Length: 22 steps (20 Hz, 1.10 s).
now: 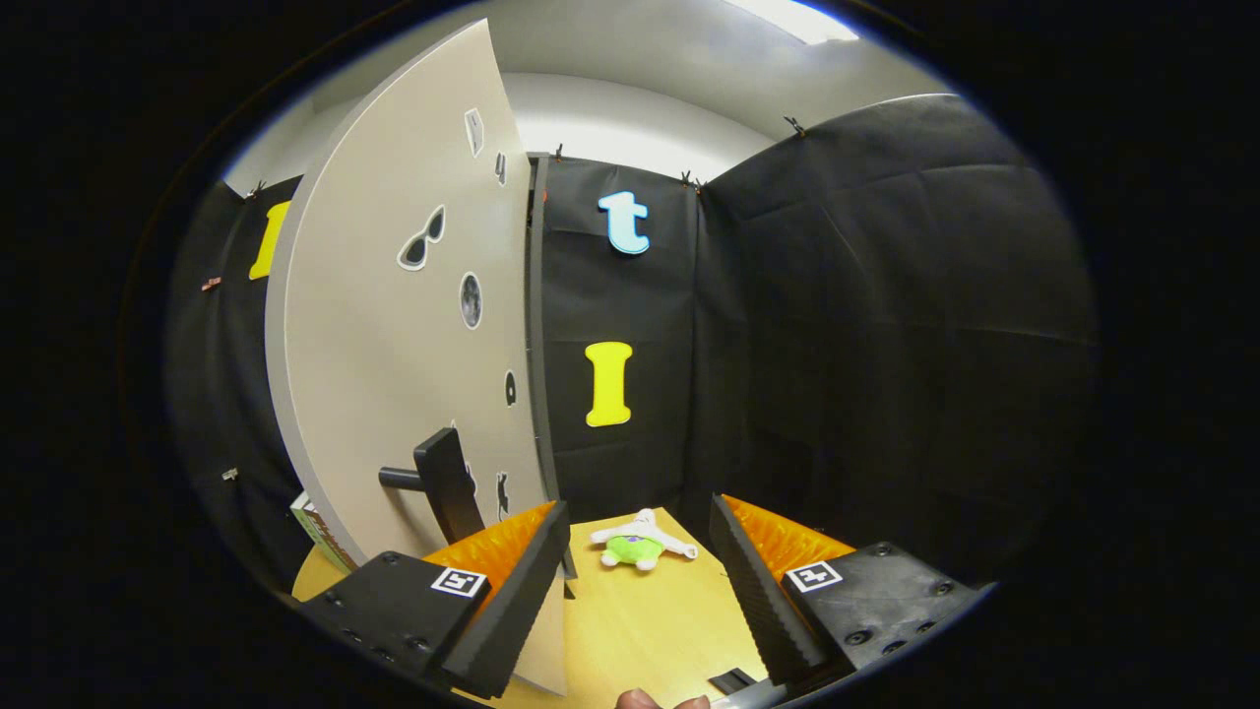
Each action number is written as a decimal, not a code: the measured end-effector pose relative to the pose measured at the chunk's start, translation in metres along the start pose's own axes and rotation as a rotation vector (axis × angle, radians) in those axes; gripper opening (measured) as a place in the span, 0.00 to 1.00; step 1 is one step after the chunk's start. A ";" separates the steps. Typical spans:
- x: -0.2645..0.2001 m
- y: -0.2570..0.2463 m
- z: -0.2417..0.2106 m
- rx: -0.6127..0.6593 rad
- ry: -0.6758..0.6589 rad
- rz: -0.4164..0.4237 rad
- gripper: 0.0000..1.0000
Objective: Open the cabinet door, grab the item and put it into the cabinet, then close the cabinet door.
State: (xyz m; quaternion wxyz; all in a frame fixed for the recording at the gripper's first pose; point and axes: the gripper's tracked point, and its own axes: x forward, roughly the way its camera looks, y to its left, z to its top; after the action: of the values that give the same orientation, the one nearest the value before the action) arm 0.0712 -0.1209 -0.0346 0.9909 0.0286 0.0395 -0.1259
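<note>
Hovering low over table (630,630), tool (638,551) wide open, empty; plush toy (638,545) just ahead, cabinet door (394,325) left.

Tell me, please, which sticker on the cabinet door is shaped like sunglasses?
The sunglasses sticker sits high on the cabinet door, above the round sticker; the others are smaller.

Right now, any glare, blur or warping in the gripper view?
Gripper view: heavy fisheye bowing curves the grey cabinet door with stickers; bright ceiling light blows out overhead; small white-and-green plush toy on the wooden table stays sharp; hand-held gripper open, empty.
</note>
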 end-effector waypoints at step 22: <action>0.008 0.236 -0.018 -0.043 0.032 0.366 0.97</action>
State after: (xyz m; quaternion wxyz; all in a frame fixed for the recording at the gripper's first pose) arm 0.1374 0.1060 -0.0418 0.9968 0.0159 0.0522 0.0581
